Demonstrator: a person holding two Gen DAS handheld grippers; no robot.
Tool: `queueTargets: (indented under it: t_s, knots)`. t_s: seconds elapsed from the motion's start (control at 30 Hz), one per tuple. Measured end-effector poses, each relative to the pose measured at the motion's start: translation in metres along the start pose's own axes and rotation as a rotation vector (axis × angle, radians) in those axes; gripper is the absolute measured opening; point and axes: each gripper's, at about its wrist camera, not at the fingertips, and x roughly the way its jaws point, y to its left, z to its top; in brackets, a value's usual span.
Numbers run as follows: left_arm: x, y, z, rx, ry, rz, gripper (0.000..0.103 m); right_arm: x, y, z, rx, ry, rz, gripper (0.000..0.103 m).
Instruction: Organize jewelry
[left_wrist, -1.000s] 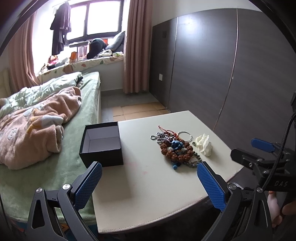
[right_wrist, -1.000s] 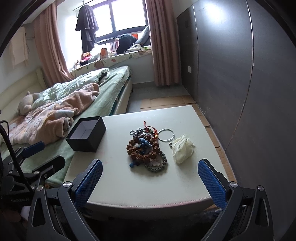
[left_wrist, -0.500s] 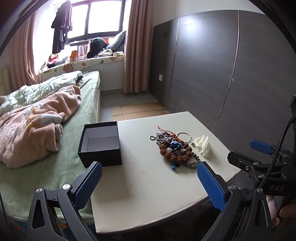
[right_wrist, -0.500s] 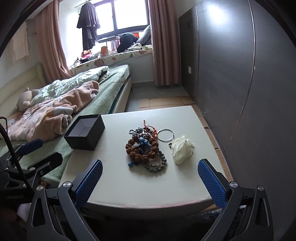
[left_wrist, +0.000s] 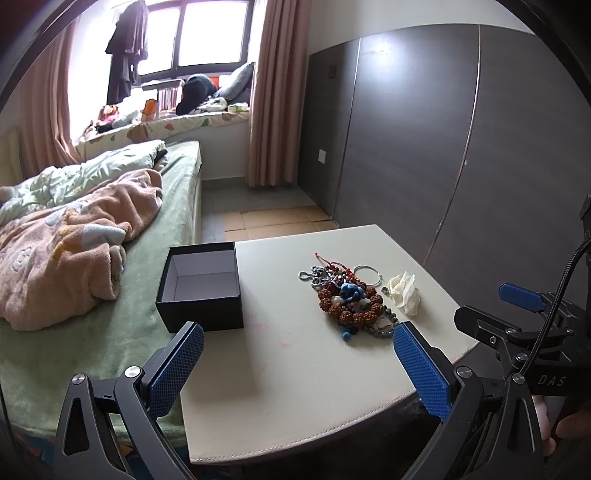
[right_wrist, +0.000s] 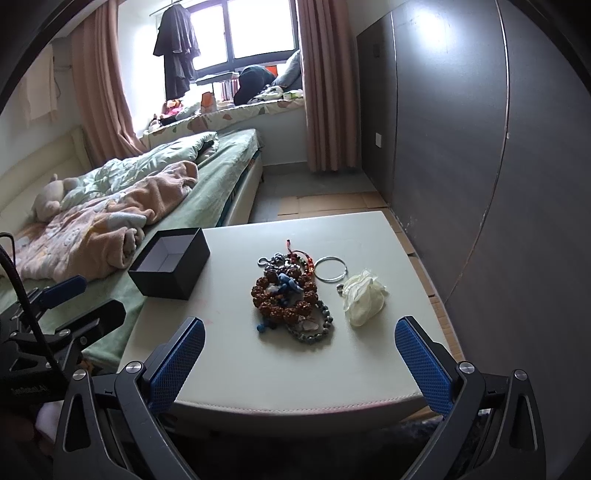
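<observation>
A pile of jewelry (left_wrist: 347, 295) lies on the white table (left_wrist: 295, 369): brown bead bracelets, a blue cord piece, grey beads, a red string and a silver ring (left_wrist: 367, 275). It also shows in the right wrist view (right_wrist: 288, 291). An open, empty black box (left_wrist: 201, 288) stands at the table's left edge, also in the right wrist view (right_wrist: 170, 262). My left gripper (left_wrist: 295, 365) is open and empty over the table's near edge. My right gripper (right_wrist: 299, 365) is open and empty, in front of the jewelry.
A crumpled white tissue (right_wrist: 364, 297) lies right of the jewelry. A bed with blankets (left_wrist: 74, 236) adjoins the table on the left. A dark wardrobe wall (right_wrist: 461, 147) stands to the right. The right gripper shows at the left view's right edge (left_wrist: 517, 314).
Both grippers have drawn slightly nearer the table and shifted a little; the jewelry and box look slightly larger. Nothing was grasped or moved.
</observation>
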Motion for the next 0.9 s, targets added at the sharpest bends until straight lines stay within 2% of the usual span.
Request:
queueTargets:
  t_s: [0.67,0.9]
  knots:
    - [-0.0075,0.0021,-0.0002,-0.021,-0.035,0.011,0.102,-0.0012,-0.0017,-0.0026,0.008,-0.003,0.008,0.103]
    - [0.0009,0.0005,0.0064,-0.041,-0.038,0.006,0.102,-0.0017,-0.0094,0.0019,0.047,-0.007,0.012,0.103]
